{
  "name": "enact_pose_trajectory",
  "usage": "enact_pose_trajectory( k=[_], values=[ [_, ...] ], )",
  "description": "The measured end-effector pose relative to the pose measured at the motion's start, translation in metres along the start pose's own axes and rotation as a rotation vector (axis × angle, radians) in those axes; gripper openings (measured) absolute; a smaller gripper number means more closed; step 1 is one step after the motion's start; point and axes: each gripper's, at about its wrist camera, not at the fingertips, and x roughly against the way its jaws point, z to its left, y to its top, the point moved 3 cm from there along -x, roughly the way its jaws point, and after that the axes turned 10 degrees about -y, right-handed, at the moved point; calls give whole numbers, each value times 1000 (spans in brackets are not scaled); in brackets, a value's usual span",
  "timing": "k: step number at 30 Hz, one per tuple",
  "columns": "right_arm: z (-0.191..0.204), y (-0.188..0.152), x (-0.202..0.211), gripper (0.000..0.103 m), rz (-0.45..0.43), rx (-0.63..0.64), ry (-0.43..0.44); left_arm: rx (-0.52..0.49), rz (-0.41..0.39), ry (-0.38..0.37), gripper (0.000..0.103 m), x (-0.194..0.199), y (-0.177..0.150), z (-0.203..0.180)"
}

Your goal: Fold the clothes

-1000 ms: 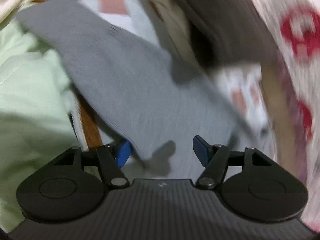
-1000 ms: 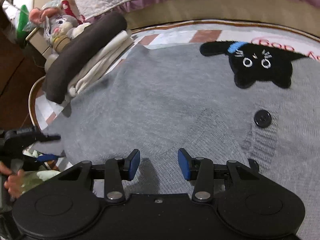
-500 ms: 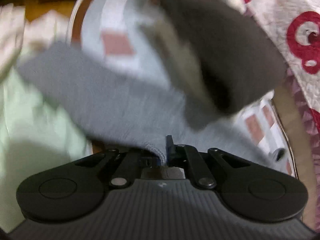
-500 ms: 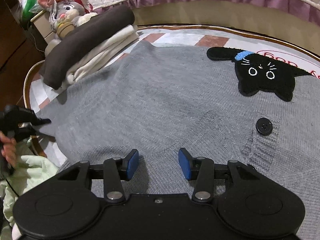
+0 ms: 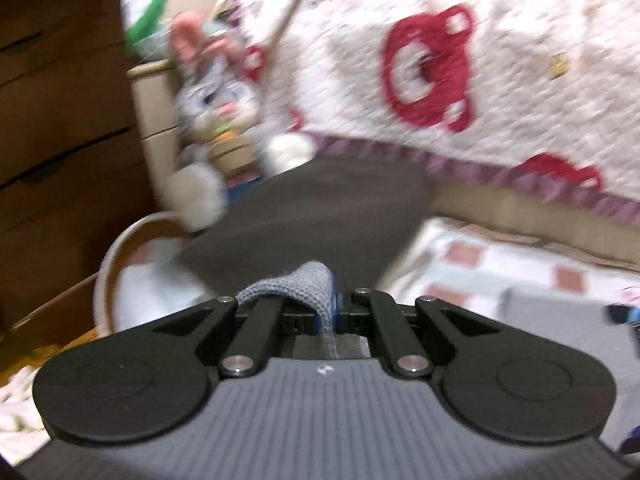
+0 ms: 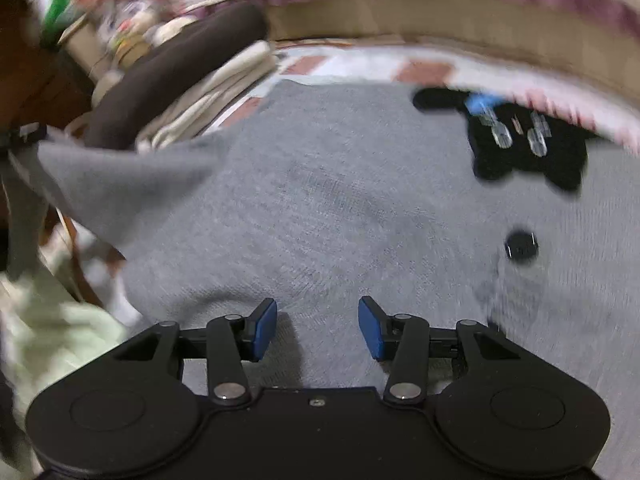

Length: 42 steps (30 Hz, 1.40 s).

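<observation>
In the left wrist view, closest to the lens, the left gripper [image 5: 334, 308] is seen pressed together on a fold of the grey knitted cardigan [image 6: 340, 200], the pinched knit bunched over the blue pads; in the right wrist view this corner is seen raised off the table at the left as a sleeve or side flap [image 6: 120, 176], so 1 fold is judged to be only just begun. The right gripper [image 6: 318, 326] is held just above the cardigan's near hem with its jaws spread and nothing between them; whether the hem is touched cannot be told. The rest of the garment is spread flat on the round table [image 5: 500, 256], with 1 black button [image 6: 521, 245] and a black cat patch [image 6: 528, 152] showing. Further back, a dark brown folded garment [image 5: 312, 216] is stacked on cream ones [image 6: 224, 92], which suggests some clothes are already done. A pale green garment [image 6: 60, 328] at the near left seems still to be folded. Behind, a plush rabbit [image 5: 212, 92] and a quilt [image 5: 460, 60] are blurred
</observation>
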Motion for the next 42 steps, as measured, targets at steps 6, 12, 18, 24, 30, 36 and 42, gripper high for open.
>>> enact_pose_trajectory(
  k=[6,12,18,24,30,36,42],
  values=[
    [-65,17,36,51,-45,-317,106,-140,-64,-341,4,10,22,-96],
    [-119,14,48,52,-75,-468,55,31,48,-863,7,-1,4,-165],
    [-132,7,37,53,-55,-604,126,46,366,-903,26,-37,-54,-196],
    [-122,10,39,54,-96,-575,162,-258,367,-589,28,-35,-94,-168],
    [-49,23,63,55,-222,-242,207,-221,410,-479,40,-57,-106,-131],
    [17,10,47,56,-254,125,22,-112,456,-470,40,-67,-115,-117],
    [44,-16,-1,66,-161,478,-274,-99,462,-448,41,-70,-120,-115]
  ],
)
